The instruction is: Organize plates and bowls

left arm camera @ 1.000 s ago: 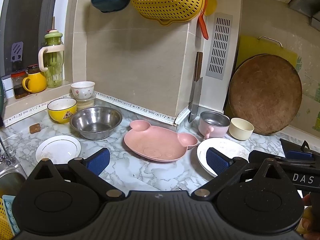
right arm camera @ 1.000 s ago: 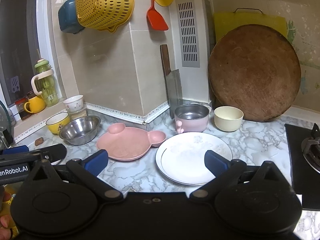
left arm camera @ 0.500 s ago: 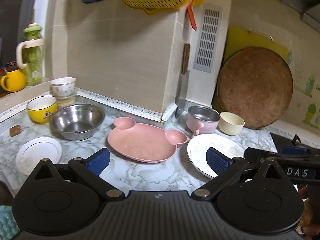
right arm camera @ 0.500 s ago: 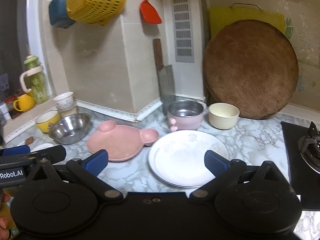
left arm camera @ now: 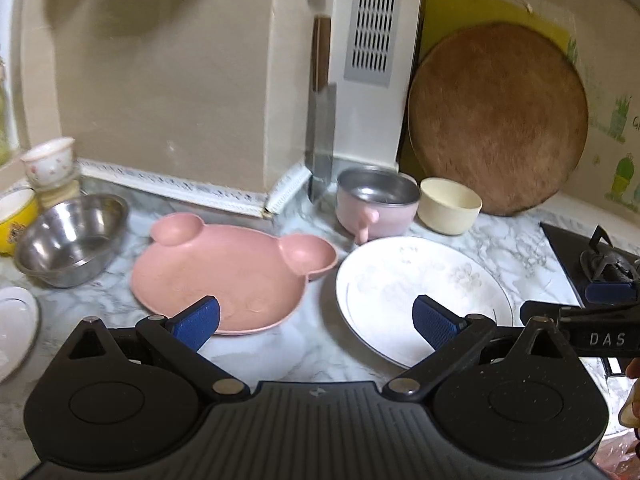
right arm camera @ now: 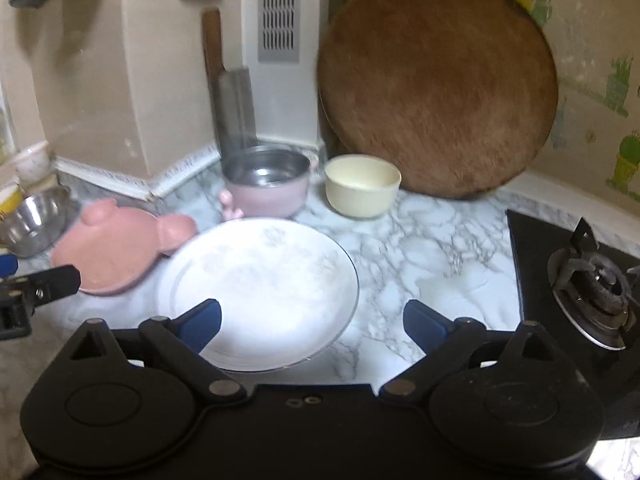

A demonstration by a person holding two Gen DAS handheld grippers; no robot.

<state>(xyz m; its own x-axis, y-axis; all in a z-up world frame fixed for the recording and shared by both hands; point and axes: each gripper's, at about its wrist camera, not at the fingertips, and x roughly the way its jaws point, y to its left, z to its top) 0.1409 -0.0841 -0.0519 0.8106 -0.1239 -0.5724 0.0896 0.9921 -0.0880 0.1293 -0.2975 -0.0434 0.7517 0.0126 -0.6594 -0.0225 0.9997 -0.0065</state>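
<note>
A pink bear-shaped plate (left arm camera: 224, 276) lies on the marble counter, with a large white plate (left arm camera: 404, 280) to its right. Behind them stand a pink steel-lined bowl (left arm camera: 376, 204) and a cream bowl (left arm camera: 450, 205). A steel bowl (left arm camera: 70, 238), a yellow bowl (left arm camera: 12, 216) and a small white plate (left arm camera: 16, 320) are at the left. My left gripper (left arm camera: 316, 320) is open and empty above the gap between the two plates. My right gripper (right arm camera: 312, 326) is open and empty over the white plate's (right arm camera: 260, 288) near right edge.
A round wooden board (right arm camera: 436, 84) leans on the back wall. A cleaver (right arm camera: 234, 108) stands in the corner. A black gas hob (right arm camera: 584, 280) is at the right. A stacked floral cup (left arm camera: 50, 160) sits at the far left.
Both grippers moved forward and to the right, closer to the plates. The view tilted down, so the hanging yellow colander left the frame. Nothing was grasped.
</note>
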